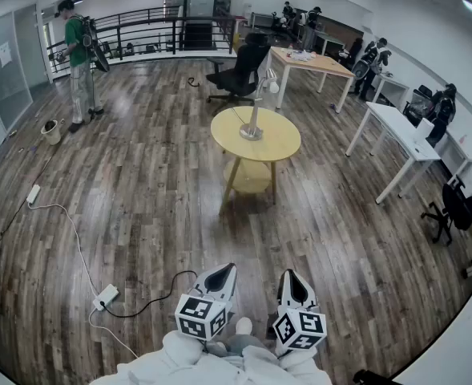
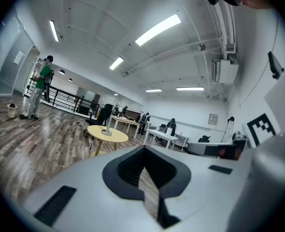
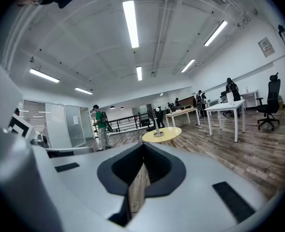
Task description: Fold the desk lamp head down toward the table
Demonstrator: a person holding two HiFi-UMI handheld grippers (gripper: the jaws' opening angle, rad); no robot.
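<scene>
— Desk lamp, where is it?
— Upright on the round yellow table, well ahead of me. My left gripper and right gripper have their jaws pressed together (both empty).

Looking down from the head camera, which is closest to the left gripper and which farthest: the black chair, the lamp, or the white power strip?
1. Power strip, on the floor just left of the left gripper.
2. Lamp, on the round table ahead.
3. Black chair, beyond that table.
</scene>
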